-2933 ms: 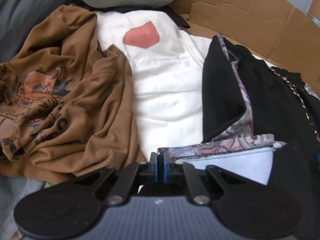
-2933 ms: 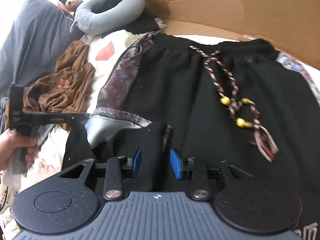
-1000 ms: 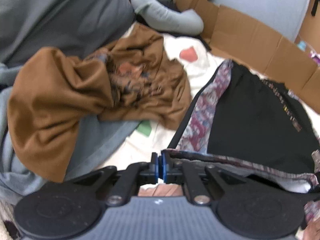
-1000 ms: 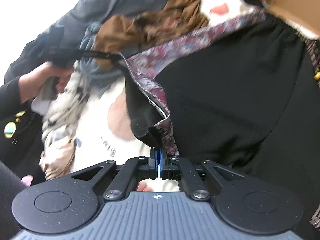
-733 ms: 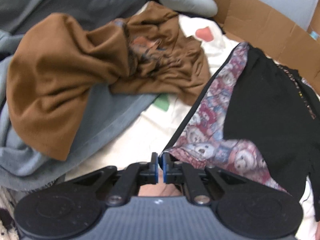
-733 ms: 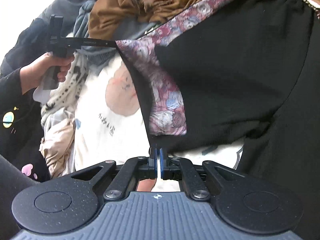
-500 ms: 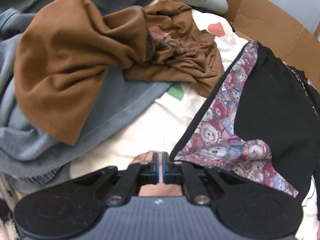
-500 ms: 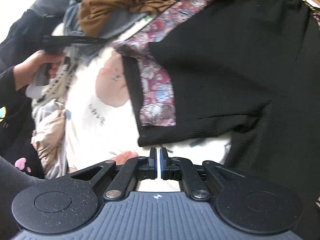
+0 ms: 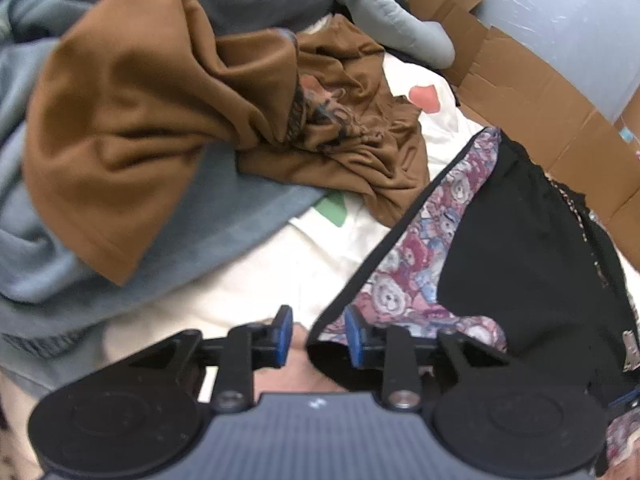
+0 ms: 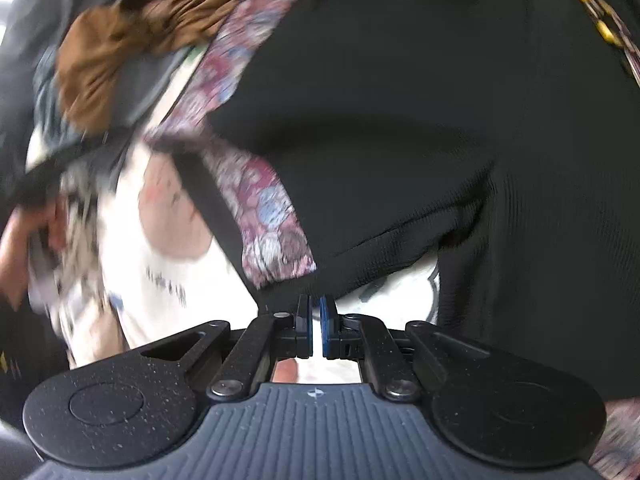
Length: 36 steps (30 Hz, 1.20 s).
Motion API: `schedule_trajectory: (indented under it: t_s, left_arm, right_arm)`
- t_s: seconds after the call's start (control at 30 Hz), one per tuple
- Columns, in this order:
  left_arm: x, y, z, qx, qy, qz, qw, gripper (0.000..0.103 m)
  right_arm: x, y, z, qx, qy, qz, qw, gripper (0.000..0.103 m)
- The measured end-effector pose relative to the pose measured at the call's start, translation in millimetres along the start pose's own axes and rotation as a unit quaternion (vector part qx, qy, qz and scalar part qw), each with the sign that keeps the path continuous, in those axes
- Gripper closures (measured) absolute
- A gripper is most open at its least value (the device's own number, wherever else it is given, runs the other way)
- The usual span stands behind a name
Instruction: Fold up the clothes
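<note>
Black shorts [image 9: 520, 248] with a teddy-bear patterned side panel [image 9: 416, 272] lie spread on a white sheet; they also fill the right wrist view [image 10: 420, 100]. My left gripper [image 9: 315, 337] is open, its jaws apart around the shorts' hem corner without pinching it. My right gripper [image 10: 315, 334] has its jaws a narrow gap apart and holds nothing, just below the leg hem [image 10: 280, 256]. The drawstring with yellow beads [image 10: 604, 28] lies at the top right.
A crumpled brown T-shirt [image 9: 160, 120] lies left on grey-blue cloth [image 9: 60, 264]. A grey neck pillow [image 9: 392, 20] and cardboard walls [image 9: 520, 92] stand at the back. White printed sheet [image 10: 160, 248] lies under the shorts. The right wrist view is motion-blurred.
Both grippers pulled the shorts' leg out flat and let go. The left jaws have opened wide; the right jaws have parted slightly and the hem has dropped onto the sheet.
</note>
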State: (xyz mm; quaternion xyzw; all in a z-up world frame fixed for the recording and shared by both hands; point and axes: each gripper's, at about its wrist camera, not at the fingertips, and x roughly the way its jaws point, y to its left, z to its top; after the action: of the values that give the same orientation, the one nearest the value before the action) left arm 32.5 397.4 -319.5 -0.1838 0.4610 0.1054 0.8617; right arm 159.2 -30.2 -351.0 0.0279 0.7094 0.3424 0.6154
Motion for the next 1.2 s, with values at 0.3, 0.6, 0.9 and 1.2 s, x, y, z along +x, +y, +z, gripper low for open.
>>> schedule_trajectory:
  t_s: [0.3, 0.6, 0.9, 1.2]
  left_arm:
    - [4, -1, -8, -0.054, -0.009, -0.004, 0.9985, 0.066]
    - [-8, -21, -34, -0.087, 0.002, -0.066, 0.9941, 0.063]
    - [27, -68, -86, -0.119, 0.055, -0.146, 0.9804, 0.063]
    - [60, -74, -106, -0.244, 0.104, -0.169, 0.9493, 0.064]
  right_arm:
    - [12, -11, -14, 0.156, -0.080, 0.009, 0.984, 0.064]
    - [31, -17, -49, 0.230, -0.121, 0.019, 0.965, 0.063]
    - [64, -16, -67, 0.263, -0.144, 0.064, 0.952, 0.063]
    - [81, -26, -80, 0.278, -0.135, 0.089, 0.947, 0.064]
